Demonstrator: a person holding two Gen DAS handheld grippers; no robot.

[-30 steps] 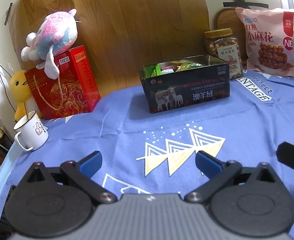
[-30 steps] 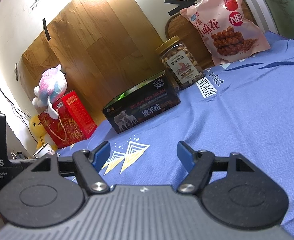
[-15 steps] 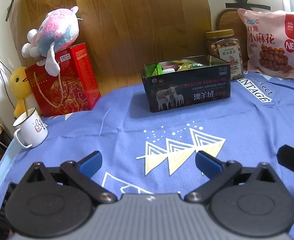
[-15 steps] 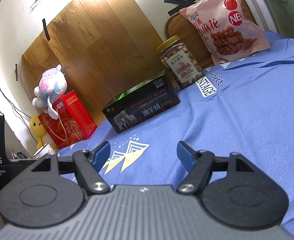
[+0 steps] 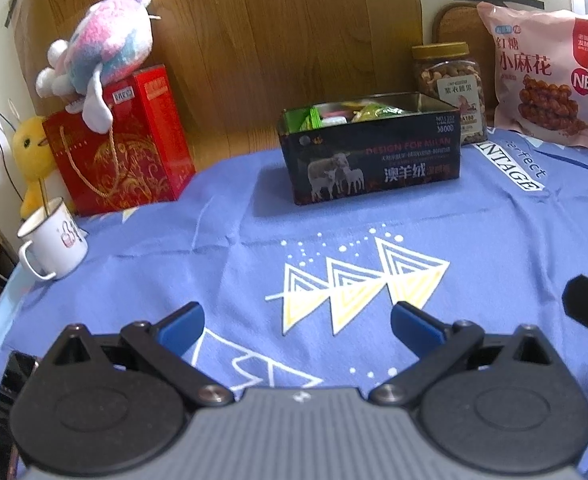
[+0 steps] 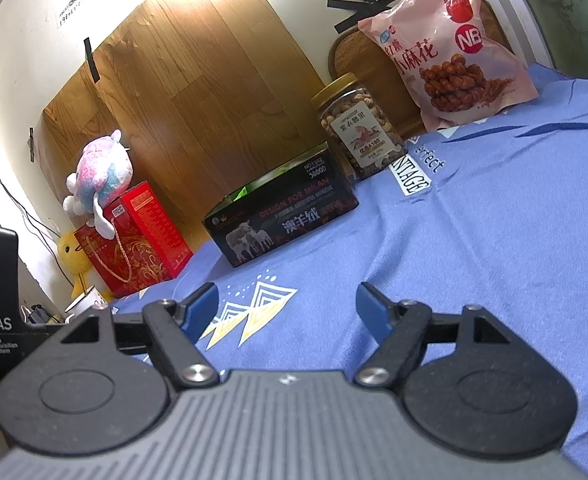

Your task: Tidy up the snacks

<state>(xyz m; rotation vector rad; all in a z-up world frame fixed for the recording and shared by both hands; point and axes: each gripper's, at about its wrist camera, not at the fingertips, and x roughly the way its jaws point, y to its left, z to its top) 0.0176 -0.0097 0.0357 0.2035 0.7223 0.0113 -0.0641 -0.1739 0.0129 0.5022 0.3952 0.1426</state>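
Note:
A dark open tin box (image 5: 373, 160) with sheep on its side stands at the back of the blue cloth; green and yellow snack packets (image 5: 357, 112) show inside it. It also shows in the right wrist view (image 6: 282, 220). My left gripper (image 5: 297, 324) is open and empty, low over the cloth well in front of the tin. My right gripper (image 6: 286, 308) is open and empty, in front and to the right of the tin. A jar of nuts (image 5: 449, 88) and a pink snack bag (image 5: 545, 80) stand right of the tin.
A red gift box (image 5: 126, 148) with a plush toy (image 5: 102, 52) on top stands at the back left, a yellow duck (image 5: 34, 152) and a white mug (image 5: 52, 244) beside it. A wooden panel (image 5: 274, 32) backs the table. The blue cloth (image 5: 493, 240) covers the table.
The left gripper has tilted slightly; the scene has shifted a little to the right and down in its view. The right gripper has barely moved. Both stay open.

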